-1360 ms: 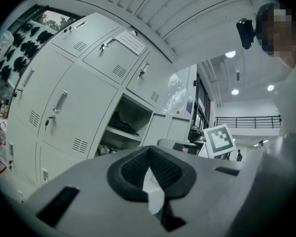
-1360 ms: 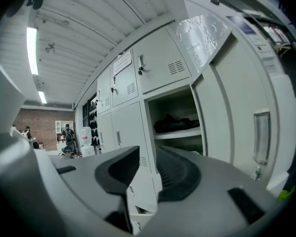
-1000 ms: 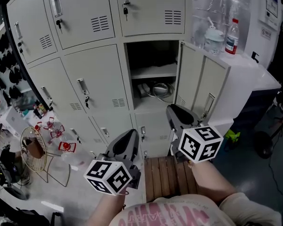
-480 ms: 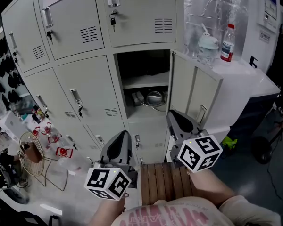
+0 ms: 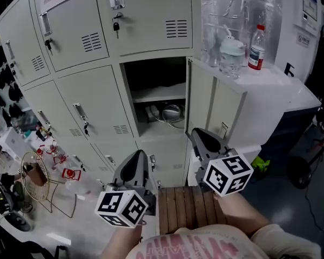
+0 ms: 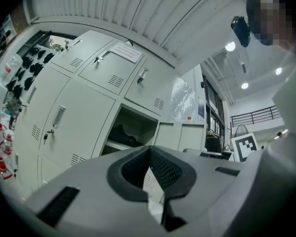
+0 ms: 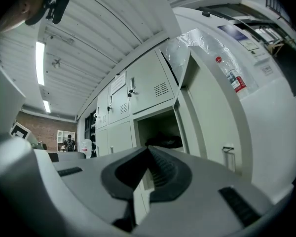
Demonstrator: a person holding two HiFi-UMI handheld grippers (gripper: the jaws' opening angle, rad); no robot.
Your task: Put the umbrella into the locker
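At twelve o'clock from both grippers, the grey steel locker (image 5: 130, 85) stands open, its door (image 5: 216, 109) swung to three o'clock. The umbrella (image 7: 163, 141), a dark soft bundle, lies on the shelf (image 5: 156, 94), with coiled cable (image 5: 173, 112) beneath. The left gripper (image 6: 149, 153) and right gripper (image 7: 148, 152) have their fingers pressed together, empty.

We are facing the pale grey locker (image 5: 154, 94) standing open just ahead of the left gripper (image 5: 137, 156) and right gripper (image 5: 197, 134), its door (image 5: 205, 99) hanging out on the right gripper's side, with a dark bundle (image 7: 163, 141), perhaps the umbrella, lying on its upper shelf.
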